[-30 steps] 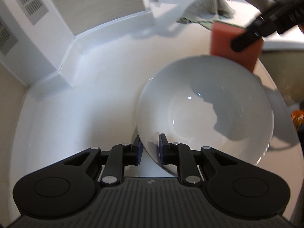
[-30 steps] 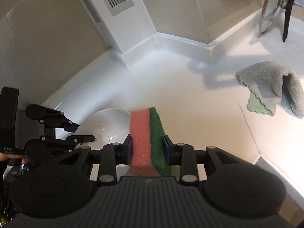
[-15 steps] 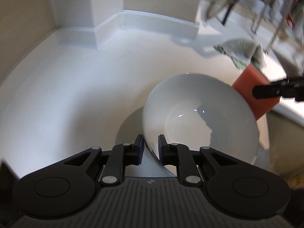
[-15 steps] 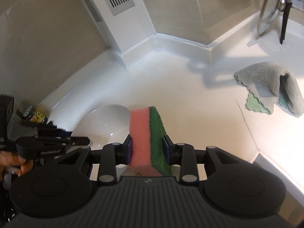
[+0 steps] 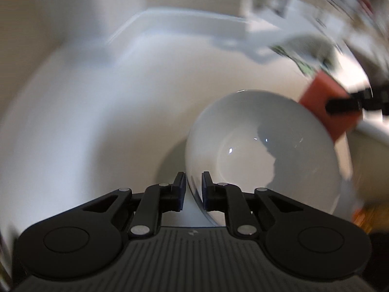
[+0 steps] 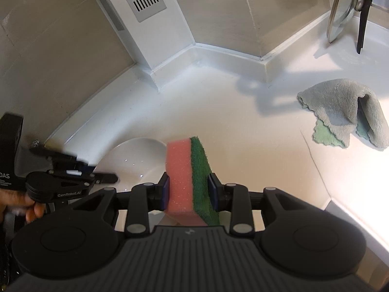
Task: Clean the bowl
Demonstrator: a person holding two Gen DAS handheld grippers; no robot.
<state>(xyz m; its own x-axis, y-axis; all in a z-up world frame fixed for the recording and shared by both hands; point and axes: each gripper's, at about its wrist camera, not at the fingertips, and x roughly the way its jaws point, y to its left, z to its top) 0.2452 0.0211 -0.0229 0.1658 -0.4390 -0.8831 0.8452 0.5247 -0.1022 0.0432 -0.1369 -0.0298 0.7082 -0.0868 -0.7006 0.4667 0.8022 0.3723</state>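
The left tool (image 5: 194, 189) straddles the near rim of the glossy white ceramic bowl (image 5: 262, 155), one pad outside the wall and one inside. Its jaws have just been opening a little after a tighter squeeze. The outer pad lies against the wall, while a thin gap shows at the inner one, so the hold looks loose rather than clamped. The bowl tips up on the white desk (image 5: 85, 126), its hollow turned toward the left wrist camera, a dark shadow beneath its near side. That view is smeared with motion blur.

The right tool (image 6: 188, 189) is closed firmly on the pink sponge with a green scouring face (image 6: 187, 177), which stands on edge between the pads, just beside the bowl's far rim. Judging by this, the bowl is being presented for wiping and the scrub itself has not yet begun.

Against the frame a second ago, the left view has rolled: the wall corner then at the left edge now lies across the top, and the sponge sits lower on the right. The right view is nearly unchanged, with the grey-green crumpled cloth (image 6: 345, 112) in the same spot
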